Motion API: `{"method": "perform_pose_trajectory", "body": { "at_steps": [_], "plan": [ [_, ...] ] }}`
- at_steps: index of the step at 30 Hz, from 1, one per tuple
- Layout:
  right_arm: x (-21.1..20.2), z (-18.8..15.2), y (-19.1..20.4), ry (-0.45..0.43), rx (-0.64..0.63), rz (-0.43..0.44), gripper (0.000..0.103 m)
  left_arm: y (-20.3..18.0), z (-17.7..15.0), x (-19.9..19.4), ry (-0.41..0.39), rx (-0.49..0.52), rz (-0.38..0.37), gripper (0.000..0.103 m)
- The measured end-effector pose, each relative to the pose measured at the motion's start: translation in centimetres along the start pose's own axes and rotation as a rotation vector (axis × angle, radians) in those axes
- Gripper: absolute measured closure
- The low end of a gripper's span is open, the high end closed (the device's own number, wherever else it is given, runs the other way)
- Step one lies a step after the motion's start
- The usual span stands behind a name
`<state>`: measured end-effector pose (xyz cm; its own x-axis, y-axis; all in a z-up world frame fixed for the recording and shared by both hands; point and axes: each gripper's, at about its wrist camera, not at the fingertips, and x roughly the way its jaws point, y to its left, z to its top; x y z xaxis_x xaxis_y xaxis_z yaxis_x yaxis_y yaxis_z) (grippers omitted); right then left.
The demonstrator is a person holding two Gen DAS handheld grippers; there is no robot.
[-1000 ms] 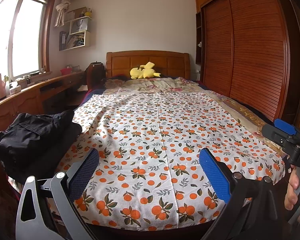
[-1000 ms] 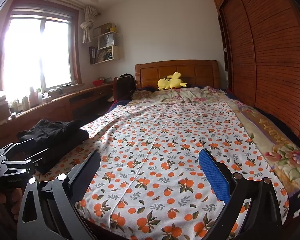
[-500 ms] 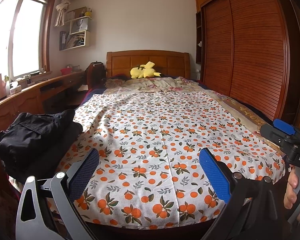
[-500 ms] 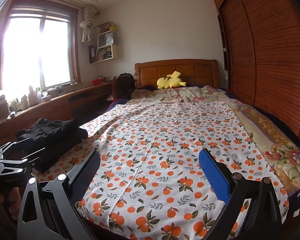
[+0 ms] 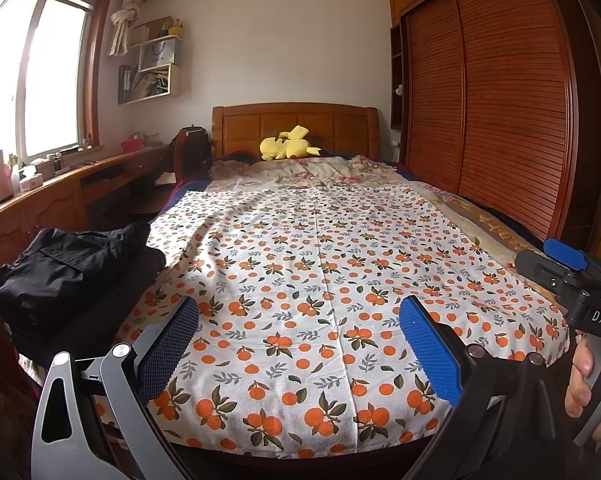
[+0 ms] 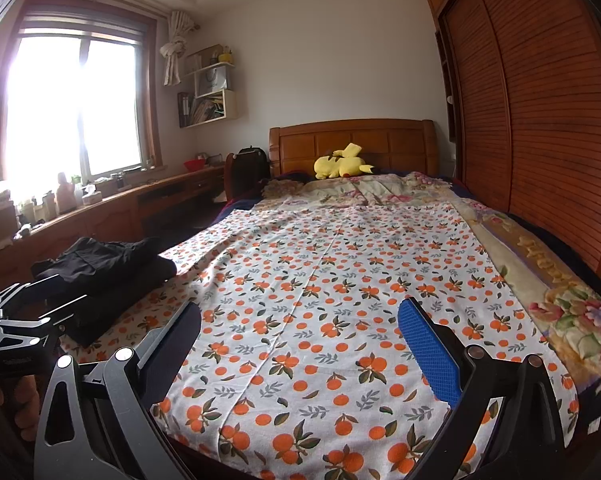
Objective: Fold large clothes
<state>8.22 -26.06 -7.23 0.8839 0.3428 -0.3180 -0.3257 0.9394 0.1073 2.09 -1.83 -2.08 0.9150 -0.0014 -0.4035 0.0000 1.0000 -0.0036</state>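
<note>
A pile of black clothes point(image 5: 72, 268) lies at the left edge of the bed on the orange-print sheet point(image 5: 320, 280); it also shows in the right wrist view point(image 6: 104, 268). My left gripper point(image 5: 300, 344) is open and empty above the foot of the bed, right of the pile. My right gripper point(image 6: 300, 344) is open and empty over the sheet point(image 6: 320, 300). The right gripper also shows at the right edge of the left wrist view point(image 5: 572, 280), and the left gripper shows at the left edge of the right wrist view point(image 6: 20, 320).
A yellow plush toy point(image 5: 288, 148) lies by the wooden headboard point(image 5: 296, 128). A slatted wardrobe point(image 5: 500, 120) runs along the right side. A wooden desk point(image 5: 60, 196) with bottles runs under the window on the left. A floral blanket point(image 6: 560, 288) edges the bed's right side.
Both grippers have shifted slightly; the view of the bed has barely changed. Both stay open and empty.
</note>
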Motion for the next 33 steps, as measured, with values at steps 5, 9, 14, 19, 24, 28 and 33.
{"method": "perform_pose_trajectory", "body": {
  "at_steps": [5,9,14,19,24,28,33],
  "plan": [
    [-0.03,0.02,0.07,-0.001,-0.001,-0.001,0.008,-0.06,0.28,-0.26,-0.004,0.000,0.000,0.002],
    [-0.02,0.08,0.00,-0.003,-0.002,-0.002,0.008,-0.10,0.36,-0.29,-0.006,0.000,-0.001,0.002],
    [-0.06,0.11,0.04,-0.003,-0.001,-0.001,0.008,-0.13,0.51,-0.53,-0.011,0.001,0.000,0.002],
    [-0.10,0.16,0.03,-0.005,-0.004,-0.003,0.008,-0.21,0.66,-0.72,-0.017,0.003,0.000,0.002],
    [-0.19,0.32,0.03,-0.006,-0.003,-0.004,0.008,-0.21,0.70,-0.81,-0.019,0.002,-0.001,0.002],
    [-0.21,0.40,0.00,-0.008,-0.004,-0.005,0.008,-0.21,0.71,-0.80,-0.018,0.002,0.001,0.002],
    [-0.23,0.37,0.01,-0.008,-0.005,-0.006,0.008,-0.20,0.68,-0.80,-0.017,0.000,0.001,0.002]
  ]
}}
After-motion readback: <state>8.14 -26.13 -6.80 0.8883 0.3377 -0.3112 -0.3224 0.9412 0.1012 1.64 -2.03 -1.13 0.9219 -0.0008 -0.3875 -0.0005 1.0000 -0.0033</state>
